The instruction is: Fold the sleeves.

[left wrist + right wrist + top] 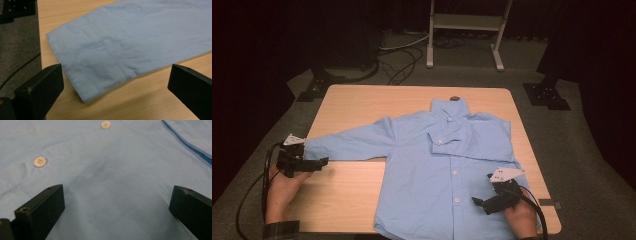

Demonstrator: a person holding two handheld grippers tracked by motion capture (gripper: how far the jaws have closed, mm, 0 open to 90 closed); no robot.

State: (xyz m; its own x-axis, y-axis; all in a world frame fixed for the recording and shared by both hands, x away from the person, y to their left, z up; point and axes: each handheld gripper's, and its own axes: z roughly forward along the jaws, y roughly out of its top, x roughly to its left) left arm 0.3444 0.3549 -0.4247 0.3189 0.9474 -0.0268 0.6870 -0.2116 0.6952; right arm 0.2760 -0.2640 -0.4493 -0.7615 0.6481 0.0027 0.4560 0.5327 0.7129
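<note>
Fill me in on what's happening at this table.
A person is working on a light blue shirt spread flat, buttoned, on a wooden table, with a two-jaw gripper in each hand. One sleeve is already folded across the chest; the other sleeve lies stretched out to the side. The left gripper sits at that sleeve's cuff, jaws open, not gripping it. The right gripper is over the shirt's front near the buttons, jaws also open and holding nothing.

Folded under the blue shirt: its right sleeve end (cuff unseen). Cut off at the bottom edge: shirt hem, both forearms. Too small to identify: dark spot above the collar.
</note>
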